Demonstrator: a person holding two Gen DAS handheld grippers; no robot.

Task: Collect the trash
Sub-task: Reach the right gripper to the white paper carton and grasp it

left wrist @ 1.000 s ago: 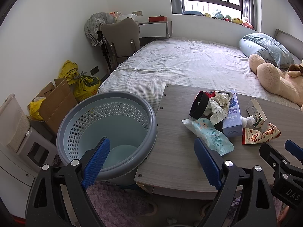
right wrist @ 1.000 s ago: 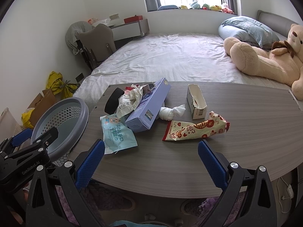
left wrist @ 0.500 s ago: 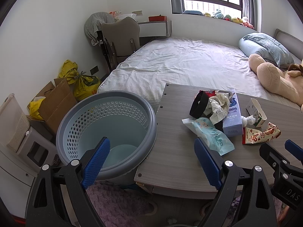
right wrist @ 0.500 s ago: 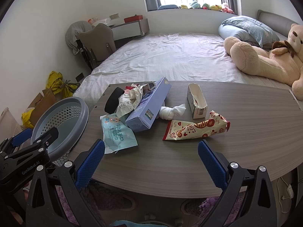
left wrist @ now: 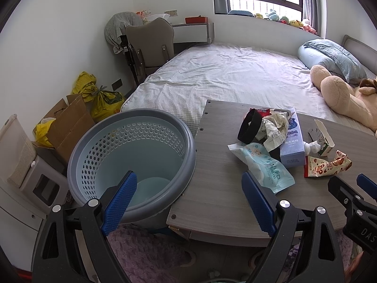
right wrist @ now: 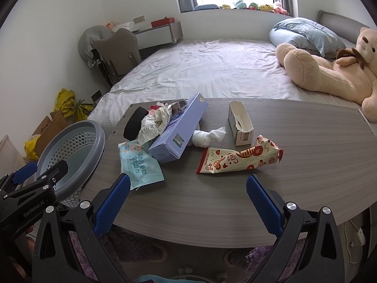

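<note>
We see the trash heaped near the table's (right wrist: 306, 165) left end: a wet-wipe pack (right wrist: 139, 165) nearest the front edge, a long blue box (right wrist: 179, 129) with crumpled paper (right wrist: 153, 123) on it, then a tissue wad (right wrist: 207, 136), a torn carton (right wrist: 240, 125) and a snack wrapper (right wrist: 238, 160) toward the middle. The basket (left wrist: 132, 160) stands against the table's left edge. Our left gripper (left wrist: 188, 200) hovers wide apart over the basket rim and table corner, empty. Our right gripper (right wrist: 188, 202) hangs wide apart at the front edge, empty too.

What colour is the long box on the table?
Pale blue-lilac long box, clearest in the right wrist view.
</note>
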